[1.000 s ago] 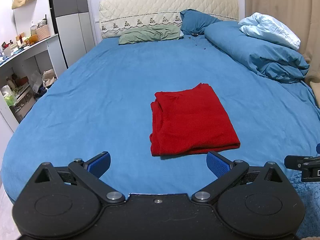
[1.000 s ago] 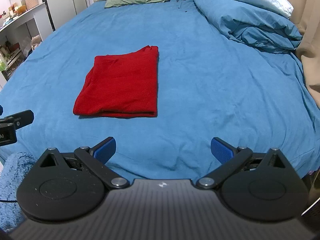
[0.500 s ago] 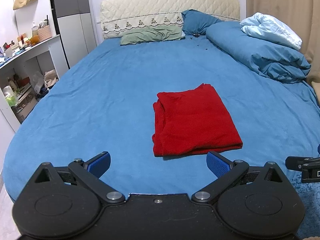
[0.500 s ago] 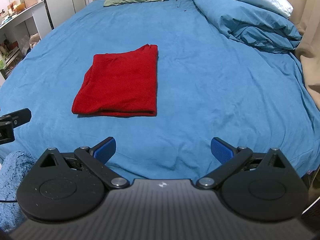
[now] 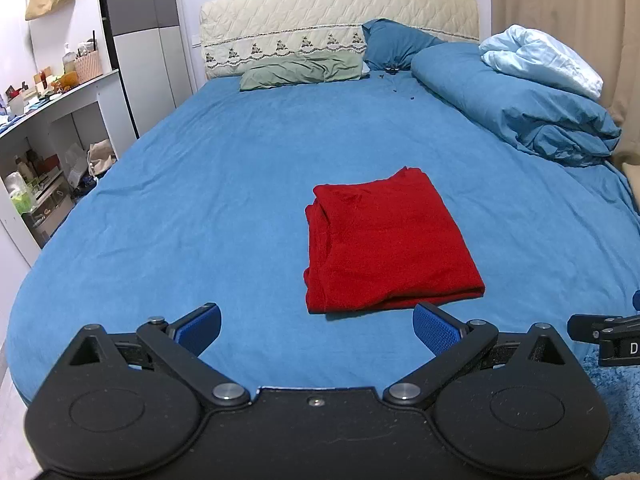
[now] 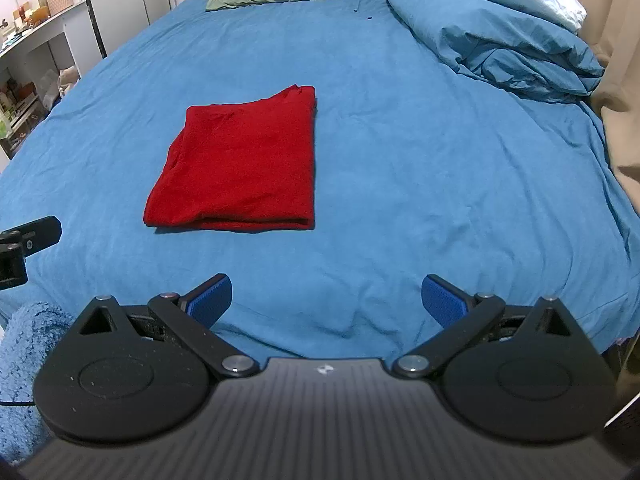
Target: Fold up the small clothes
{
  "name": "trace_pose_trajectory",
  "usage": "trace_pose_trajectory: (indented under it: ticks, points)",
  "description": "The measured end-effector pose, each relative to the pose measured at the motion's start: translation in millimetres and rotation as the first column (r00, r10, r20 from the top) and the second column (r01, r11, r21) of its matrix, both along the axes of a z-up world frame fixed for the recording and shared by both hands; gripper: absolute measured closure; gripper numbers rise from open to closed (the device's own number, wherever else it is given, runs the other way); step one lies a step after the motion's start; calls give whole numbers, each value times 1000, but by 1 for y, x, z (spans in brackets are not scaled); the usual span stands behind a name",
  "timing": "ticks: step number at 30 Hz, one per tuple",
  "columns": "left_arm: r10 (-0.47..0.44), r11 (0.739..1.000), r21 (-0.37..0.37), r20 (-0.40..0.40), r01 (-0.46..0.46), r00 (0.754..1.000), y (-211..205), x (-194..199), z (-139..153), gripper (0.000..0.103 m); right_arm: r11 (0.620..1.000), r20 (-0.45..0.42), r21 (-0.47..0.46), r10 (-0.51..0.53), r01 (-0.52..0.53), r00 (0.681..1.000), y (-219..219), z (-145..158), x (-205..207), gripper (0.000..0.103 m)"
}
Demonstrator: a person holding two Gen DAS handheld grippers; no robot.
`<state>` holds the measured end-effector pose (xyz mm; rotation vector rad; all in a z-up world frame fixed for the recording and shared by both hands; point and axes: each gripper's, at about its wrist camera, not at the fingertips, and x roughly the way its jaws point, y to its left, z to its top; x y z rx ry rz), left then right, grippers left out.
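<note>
A red garment point(image 5: 386, 240) lies folded into a flat rectangle on the blue bed sheet point(image 5: 224, 200); it also shows in the right wrist view point(image 6: 244, 168). My left gripper point(image 5: 316, 330) is open and empty, held near the bed's front edge, short of the garment's near edge. My right gripper point(image 6: 326, 300) is open and empty, also near the front edge, to the right of the garment. Neither touches the cloth. The tip of the right gripper shows at the right edge of the left wrist view point(image 5: 604, 330).
A rolled blue duvet point(image 5: 516, 104) with a pale blue quilt lies at the back right. Green and blue pillows point(image 5: 300, 74) rest against the headboard. White shelves point(image 5: 48, 120) stand left of the bed. A fluffy blue rug point(image 6: 20, 364) lies below the front edge.
Both grippers have drawn back and risen slightly from the garment. The folded garment has not moved.
</note>
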<state>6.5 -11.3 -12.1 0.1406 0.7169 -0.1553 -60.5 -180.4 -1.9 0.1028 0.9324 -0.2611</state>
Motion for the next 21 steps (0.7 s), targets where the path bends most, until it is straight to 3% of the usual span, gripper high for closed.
trace_pose_trajectory:
  ticks: [21]
  points:
    - [6,999,33,21,-6,1000,1,5,-6,0,1000,5,9,-6,6,1000,3,-2,3,0]
